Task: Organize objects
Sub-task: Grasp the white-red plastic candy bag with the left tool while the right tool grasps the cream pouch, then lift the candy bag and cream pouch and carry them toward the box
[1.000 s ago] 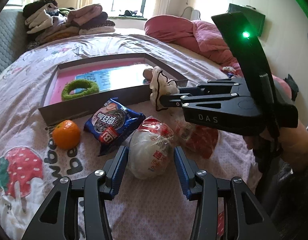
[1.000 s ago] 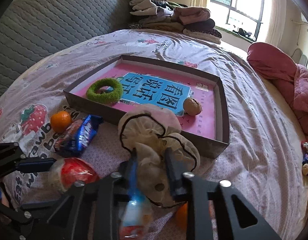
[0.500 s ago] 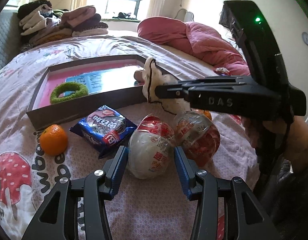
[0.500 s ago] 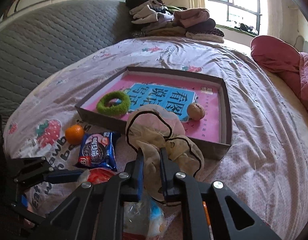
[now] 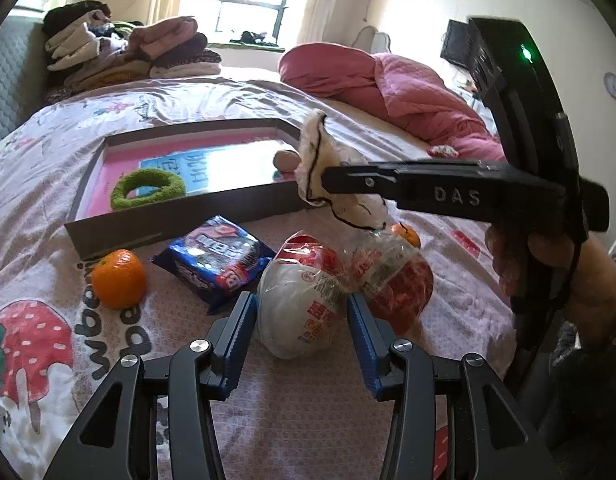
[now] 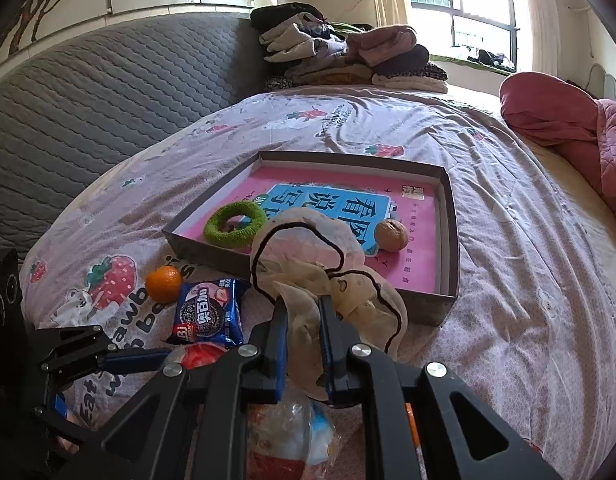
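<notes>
The left gripper (image 5: 302, 330) sits low over the strawberry-print bed sheet (image 5: 40, 216), its blue-padded jaws spread either side of a white, red-printed plastic-wrapped bun (image 5: 304, 300); whether the pads touch the wrapper cannot be told. Just at the bun's 3 o'clock lies a second clear-wrapped red snack packet (image 5: 391, 276), with a small orange (image 5: 405, 234) half hidden behind it. At 10 o'clock from the bun lies a blue cookie packet (image 5: 216, 258), and further toward 9 o'clock a loose round tangerine (image 5: 118, 278). Above these, the right gripper (image 6: 302, 344) has its jaws pressed together on a crumpled cream cloth with black edging (image 6: 327, 272), holding it clear of the bed; in the right wrist view the cloth hangs in front of the near wall of the shallow grey cardboard tray (image 6: 451, 216) and blocks part of its pink printed floor. Inside the tray lie a fuzzy green ring (image 6: 234, 226) at the left and a brown walnut (image 6: 391, 235) at the right. Beyond, at 12 o'clock, are a pile of folded clothes (image 6: 347, 56) and, at 2 o'clock, a bunched pink quilt (image 6: 563, 120).
</notes>
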